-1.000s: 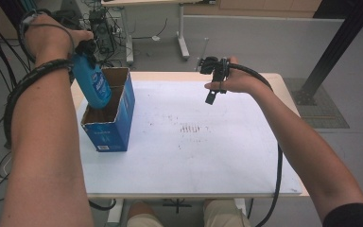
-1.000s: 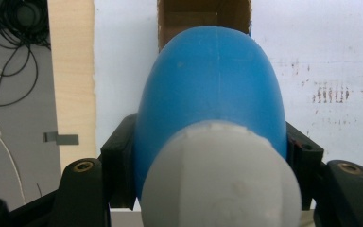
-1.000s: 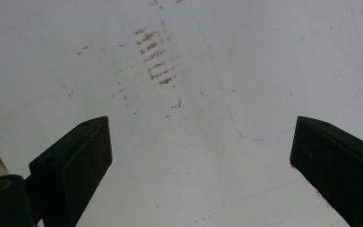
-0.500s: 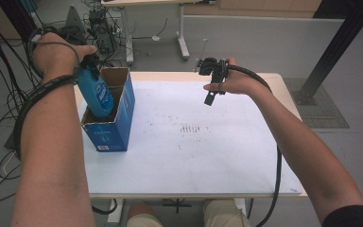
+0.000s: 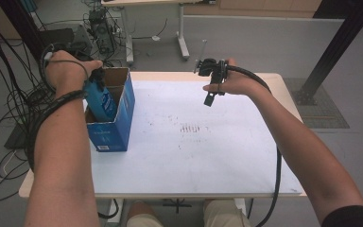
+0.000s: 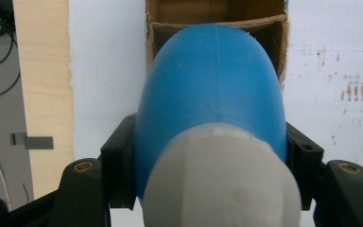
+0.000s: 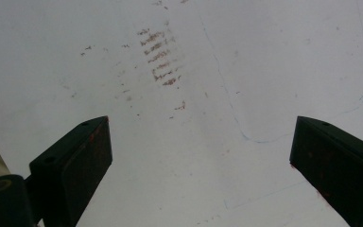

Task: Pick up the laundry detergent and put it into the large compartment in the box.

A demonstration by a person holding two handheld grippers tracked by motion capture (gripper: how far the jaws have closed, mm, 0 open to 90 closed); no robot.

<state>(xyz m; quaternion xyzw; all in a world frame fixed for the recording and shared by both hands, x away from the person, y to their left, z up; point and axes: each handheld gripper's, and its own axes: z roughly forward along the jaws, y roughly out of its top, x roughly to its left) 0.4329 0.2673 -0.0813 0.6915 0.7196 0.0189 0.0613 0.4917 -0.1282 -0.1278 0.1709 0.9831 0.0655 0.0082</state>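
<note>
At nine o'clock on the bench (image 5: 208,165), a cardboard box (image 5: 116,130) surrounds the blue bottle (image 5: 100,100) — grey-capped, pinched by my left gripper (image 6: 211,156); right gripper (image 7: 201,165) spread.

I see the blue bottle (image 5: 100,97), grey-capped, tilted cap-up and partly down in the open blue cardboard box (image 5: 116,123) at my table's ten o'clock.
</note>
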